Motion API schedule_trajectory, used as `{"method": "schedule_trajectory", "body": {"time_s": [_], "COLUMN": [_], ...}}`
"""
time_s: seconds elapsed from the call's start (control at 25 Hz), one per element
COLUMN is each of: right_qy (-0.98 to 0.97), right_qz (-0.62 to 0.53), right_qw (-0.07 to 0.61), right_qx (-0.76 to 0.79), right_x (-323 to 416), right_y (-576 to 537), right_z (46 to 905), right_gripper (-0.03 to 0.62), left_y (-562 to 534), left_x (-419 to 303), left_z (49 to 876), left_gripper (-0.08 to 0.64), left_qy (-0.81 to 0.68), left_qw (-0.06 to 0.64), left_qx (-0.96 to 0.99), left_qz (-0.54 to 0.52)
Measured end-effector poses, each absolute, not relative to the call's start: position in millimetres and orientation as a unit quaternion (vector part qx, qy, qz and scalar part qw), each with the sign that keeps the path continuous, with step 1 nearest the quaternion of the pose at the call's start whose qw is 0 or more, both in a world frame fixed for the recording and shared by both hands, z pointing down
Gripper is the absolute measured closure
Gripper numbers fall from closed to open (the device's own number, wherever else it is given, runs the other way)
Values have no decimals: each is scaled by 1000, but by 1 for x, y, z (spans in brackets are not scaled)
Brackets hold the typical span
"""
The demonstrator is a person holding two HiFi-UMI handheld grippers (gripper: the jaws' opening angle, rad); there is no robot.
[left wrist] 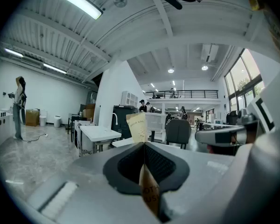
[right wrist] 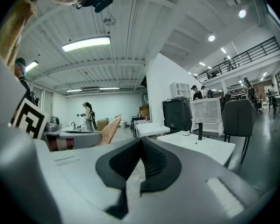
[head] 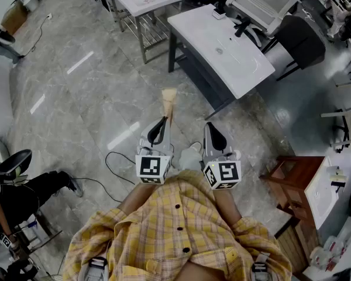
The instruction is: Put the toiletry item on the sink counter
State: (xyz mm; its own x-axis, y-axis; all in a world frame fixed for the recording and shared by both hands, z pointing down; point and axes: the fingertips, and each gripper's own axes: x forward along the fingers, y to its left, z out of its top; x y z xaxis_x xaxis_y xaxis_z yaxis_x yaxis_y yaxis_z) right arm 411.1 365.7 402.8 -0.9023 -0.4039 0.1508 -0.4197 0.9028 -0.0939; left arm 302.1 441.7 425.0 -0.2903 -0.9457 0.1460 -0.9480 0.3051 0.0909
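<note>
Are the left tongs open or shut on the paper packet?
Shut: in the left gripper view the left tongs pinch the tan paper packet flat between them.

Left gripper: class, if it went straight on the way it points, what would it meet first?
Probably the white sink counter, beyond the packet the left gripper holds; depth is unclear.

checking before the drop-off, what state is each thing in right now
left gripper: shut on the tan packet
tan packet: clamped on edge, sticking out past the jaw tips
right gripper: shut, nothing between the jaws
sink counter: packet not yet on it
</note>
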Motion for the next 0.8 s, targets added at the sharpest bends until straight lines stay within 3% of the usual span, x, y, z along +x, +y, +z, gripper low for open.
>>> {"method": "schedule_trajectory", "body": {"time_s": [0.32,0.8], "right_qy": [-971,-981], "right_qz": [86,72], "right_qw": [49,24], "right_qx": [218,180], "right_x": [418,359], "right_y": [359,343], "right_z": [400,393], "right_gripper": [592,603], "left_y": [444,447], "left_x": [303,251], "left_z": [418,420], "left_gripper": [557,557], "left_qy": [-806,-833], "left_qw": [77,74], "left_qx": [587,548], "left_qz": [11,-1]}}
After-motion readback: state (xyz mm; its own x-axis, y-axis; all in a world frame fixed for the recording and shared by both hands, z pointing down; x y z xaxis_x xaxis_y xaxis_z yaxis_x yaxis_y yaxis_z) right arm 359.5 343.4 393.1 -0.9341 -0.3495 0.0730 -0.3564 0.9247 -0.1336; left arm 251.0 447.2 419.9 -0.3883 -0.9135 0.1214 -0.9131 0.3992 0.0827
